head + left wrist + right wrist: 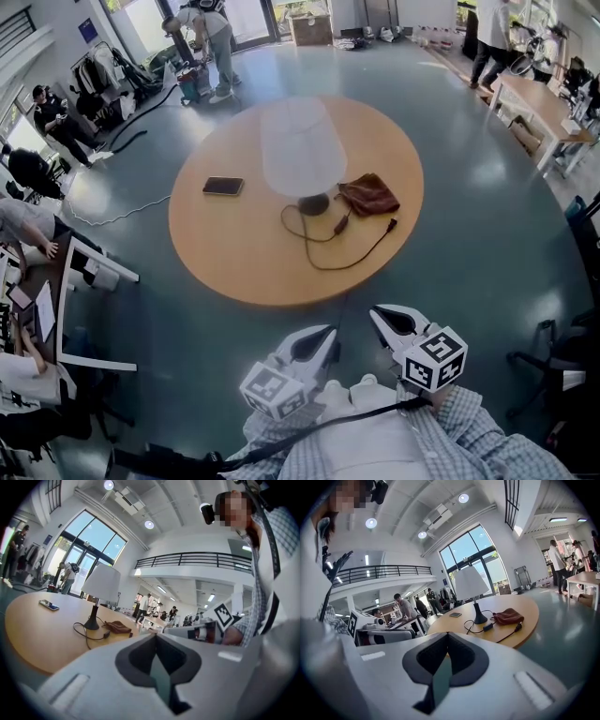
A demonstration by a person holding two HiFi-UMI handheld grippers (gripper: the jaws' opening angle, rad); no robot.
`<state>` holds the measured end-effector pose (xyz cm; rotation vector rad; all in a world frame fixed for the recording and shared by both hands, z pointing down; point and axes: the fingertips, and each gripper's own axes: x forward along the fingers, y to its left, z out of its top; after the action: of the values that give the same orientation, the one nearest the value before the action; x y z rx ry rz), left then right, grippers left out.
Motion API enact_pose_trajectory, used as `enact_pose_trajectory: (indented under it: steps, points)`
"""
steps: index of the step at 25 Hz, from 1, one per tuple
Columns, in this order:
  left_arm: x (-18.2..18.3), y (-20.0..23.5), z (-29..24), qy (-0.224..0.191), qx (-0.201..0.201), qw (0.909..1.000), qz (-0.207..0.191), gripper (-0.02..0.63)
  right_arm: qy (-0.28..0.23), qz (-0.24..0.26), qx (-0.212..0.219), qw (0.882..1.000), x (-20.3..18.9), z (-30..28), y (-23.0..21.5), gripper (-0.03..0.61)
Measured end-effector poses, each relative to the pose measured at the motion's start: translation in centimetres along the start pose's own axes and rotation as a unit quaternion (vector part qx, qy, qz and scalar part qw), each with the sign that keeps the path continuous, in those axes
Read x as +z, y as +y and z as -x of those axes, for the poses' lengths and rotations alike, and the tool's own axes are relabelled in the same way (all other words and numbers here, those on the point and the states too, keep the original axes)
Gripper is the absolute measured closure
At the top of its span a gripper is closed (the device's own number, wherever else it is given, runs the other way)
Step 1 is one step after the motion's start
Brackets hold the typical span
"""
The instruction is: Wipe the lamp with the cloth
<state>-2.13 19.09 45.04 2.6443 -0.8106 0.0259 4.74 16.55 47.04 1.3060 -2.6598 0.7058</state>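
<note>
You stand back from the table (239, 248), left gripper (328, 334) and right gripper (378, 315) both closed on nothing, the cloth (369, 194) untouched beside the lamp (302, 150), wiping yet to begin.

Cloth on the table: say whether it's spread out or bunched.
Bunched: the cloth sits in a crumpled heap beside the lamp.
</note>
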Motion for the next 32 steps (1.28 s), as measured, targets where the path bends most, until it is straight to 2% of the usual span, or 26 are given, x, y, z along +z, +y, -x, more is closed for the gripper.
enact_pose_trajectory:
  steps: [13,23,29,32]
  points:
    - [1.4,-0.1,0.1,-0.035,0.073,0.9967,-0.006,0.612,-0.017,-0.01,-0.002,1.0,1.3,3.3,-4.7,0.575]
    - [2.2,1.1,-2.3,-0.026,0.073,0.997,-0.003,0.612,-0.012,-0.018,-0.001,1.0,1.4,1.7,-6.5,0.575]
    - [3.3,6.1,-4.2,-0.036,0.061,0.9975,-0.005,0.612,-0.007,0.018,0.005,1.0,3.6,-2.6,-6.8,0.575]
    - [4.9,8.5,-5.2,-0.03,0.054,0.9981,-0.002,0.612,-0.004,0.015,-0.006,1.0,4.7,-5.2,-8.0,0.575]
